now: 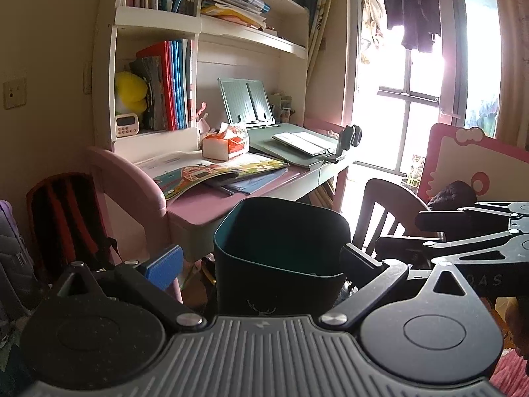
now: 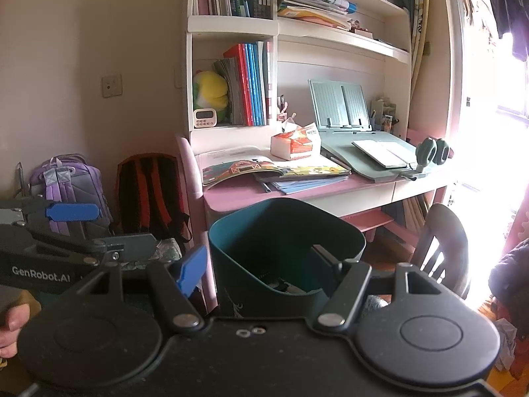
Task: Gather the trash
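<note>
The trash bin [image 2: 284, 231] looks like smooth matt teal plastic, while at twelve o'clock beyond it the desk [image 2: 238, 195] top shows a smooth pink laminate.

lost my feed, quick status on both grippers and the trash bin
Right gripper open, astride the near rim of the bin. Left gripper open, bin between its fingers too. Some scraps inside the bin. Nothing in the way.

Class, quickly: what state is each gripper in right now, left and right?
Left gripper: open, holding nothing.
Right gripper: open, holding nothing, one finger over the mouth of the bin.
</note>
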Available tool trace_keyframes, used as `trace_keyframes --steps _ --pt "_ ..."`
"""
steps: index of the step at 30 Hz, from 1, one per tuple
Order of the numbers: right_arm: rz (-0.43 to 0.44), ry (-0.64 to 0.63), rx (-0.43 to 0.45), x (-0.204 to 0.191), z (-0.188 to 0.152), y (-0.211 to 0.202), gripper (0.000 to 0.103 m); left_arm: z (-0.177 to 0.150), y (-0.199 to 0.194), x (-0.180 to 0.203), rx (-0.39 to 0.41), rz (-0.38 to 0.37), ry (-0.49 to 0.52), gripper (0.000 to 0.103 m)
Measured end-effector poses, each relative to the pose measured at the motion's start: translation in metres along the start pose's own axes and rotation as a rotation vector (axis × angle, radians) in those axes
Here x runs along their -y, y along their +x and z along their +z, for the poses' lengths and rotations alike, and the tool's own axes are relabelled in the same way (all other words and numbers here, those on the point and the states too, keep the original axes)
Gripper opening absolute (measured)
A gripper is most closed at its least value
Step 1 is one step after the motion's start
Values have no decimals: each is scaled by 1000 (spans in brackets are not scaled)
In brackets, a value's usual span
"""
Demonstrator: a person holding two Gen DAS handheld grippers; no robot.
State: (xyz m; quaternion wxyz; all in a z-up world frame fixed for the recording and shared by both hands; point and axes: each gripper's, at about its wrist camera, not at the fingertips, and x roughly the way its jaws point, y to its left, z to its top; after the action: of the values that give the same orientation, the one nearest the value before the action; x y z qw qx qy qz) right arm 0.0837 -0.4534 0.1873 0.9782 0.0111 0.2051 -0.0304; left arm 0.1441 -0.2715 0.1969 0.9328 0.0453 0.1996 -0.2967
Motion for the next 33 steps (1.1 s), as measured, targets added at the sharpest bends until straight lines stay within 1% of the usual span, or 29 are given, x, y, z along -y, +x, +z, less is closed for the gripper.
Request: trace_keyframes --steps 17,24,33 --pt "8 -3 18 -3 0 -9 68 0 -7 -2 21 5 -12 102" --pt "15 -1 15 -2 -1 -9 69 -1 -6 0 27 37 0 102" --pt "10 -4 16 -3 -1 -8 69 -1 -4 -1 31 41 -1 102"
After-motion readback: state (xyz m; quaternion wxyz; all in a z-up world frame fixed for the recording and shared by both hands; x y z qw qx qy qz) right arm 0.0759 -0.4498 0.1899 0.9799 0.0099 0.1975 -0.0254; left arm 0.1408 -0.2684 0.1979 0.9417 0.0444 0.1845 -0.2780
